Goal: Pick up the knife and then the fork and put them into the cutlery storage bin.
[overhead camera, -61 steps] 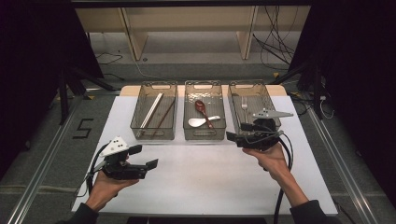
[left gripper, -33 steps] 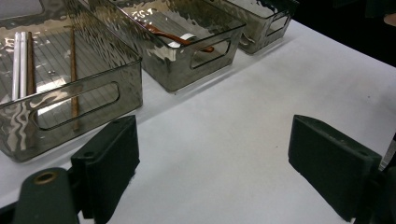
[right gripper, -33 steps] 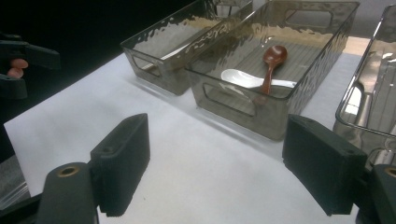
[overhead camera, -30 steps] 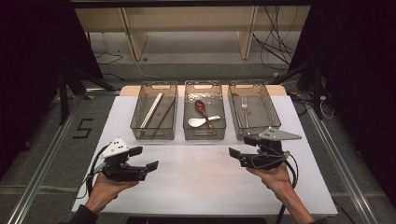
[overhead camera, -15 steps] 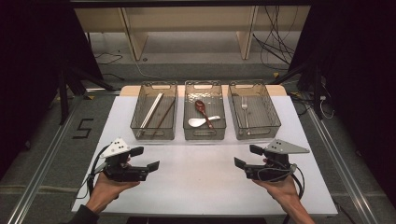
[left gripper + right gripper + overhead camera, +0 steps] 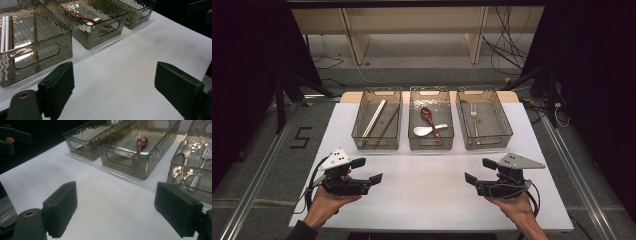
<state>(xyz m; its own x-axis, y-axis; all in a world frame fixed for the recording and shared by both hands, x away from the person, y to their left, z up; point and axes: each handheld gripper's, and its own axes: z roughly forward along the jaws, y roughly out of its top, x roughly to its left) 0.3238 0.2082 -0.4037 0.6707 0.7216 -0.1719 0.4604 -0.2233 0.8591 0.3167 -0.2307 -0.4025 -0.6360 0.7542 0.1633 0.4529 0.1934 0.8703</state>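
Three smoky clear bins stand in a row at the back of the white table (image 6: 427, 195). The left bin (image 6: 375, 142) holds pale and brown chopsticks (image 6: 375, 119). In the middle bin (image 6: 431, 143) lie a red spoon (image 6: 427, 116) and a white spoon (image 6: 427, 131). A metal fork (image 6: 473, 114) rests in the right bin (image 6: 488, 142). My left gripper (image 6: 368, 170) is held low near the front left, open and empty, angled toward the middle. My right gripper (image 6: 478, 171) mirrors it at the front right, also open and empty. The left gripper view looks between wide-apart jaws at the chopsticks (image 6: 35, 37); the right gripper view shows the fork (image 6: 206, 155).
Bare white table surface lies between the two grippers and the bins. Dark floor with metal rails flanks the table, and a "5" is marked on the floor (image 6: 301, 137) at the left. Cables trail from both grippers over the front edge.
My right gripper has drawn back from just in front of the right bin toward the table's front edge. The left gripper has stayed in place.
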